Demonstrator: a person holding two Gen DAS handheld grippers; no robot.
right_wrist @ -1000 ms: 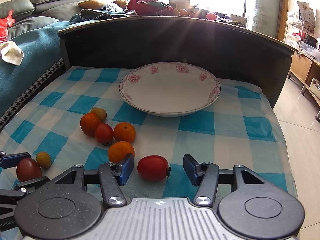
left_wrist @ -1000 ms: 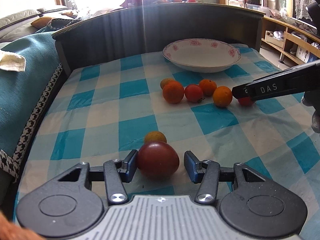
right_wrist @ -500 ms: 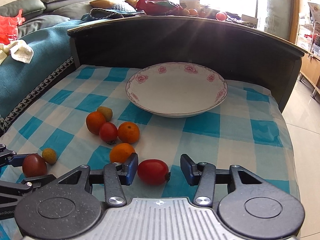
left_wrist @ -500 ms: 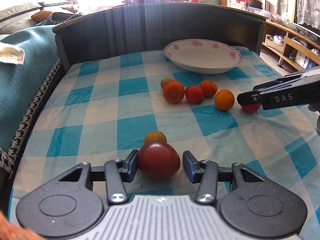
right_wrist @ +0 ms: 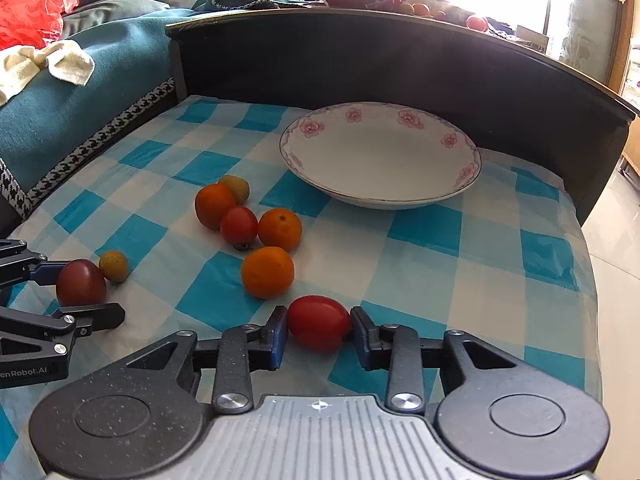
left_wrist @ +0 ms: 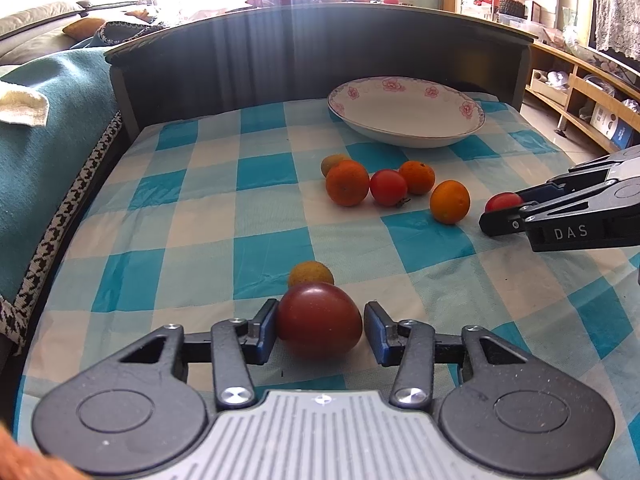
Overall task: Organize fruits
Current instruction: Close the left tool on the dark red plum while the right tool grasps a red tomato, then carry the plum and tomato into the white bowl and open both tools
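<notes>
My left gripper (left_wrist: 320, 330) straddles a dark red tomato (left_wrist: 319, 320) on the checked cloth; its left pad touches the fruit and a thin gap shows at the right pad. A small yellow fruit (left_wrist: 311, 274) lies just behind it. My right gripper (right_wrist: 319, 330) has both pads against a bright red tomato (right_wrist: 319, 322). A white flowered bowl (right_wrist: 380, 156) stands empty at the back. Oranges (right_wrist: 267, 272) and a small tomato (right_wrist: 239, 225) lie in a cluster between. The right gripper also shows in the left wrist view (left_wrist: 500, 216).
A dark curved headboard (left_wrist: 320, 40) walls the back. A teal blanket (left_wrist: 44, 120) with a white towel (right_wrist: 60, 64) lies at the left. A wooden shelf (left_wrist: 580, 92) stands at the right, past the cloth's right edge (right_wrist: 584, 260).
Both grippers' jaws have narrowed around their tomatoes. The right gripper has closed onto the red tomato; the left has closed in on the dark tomato.
</notes>
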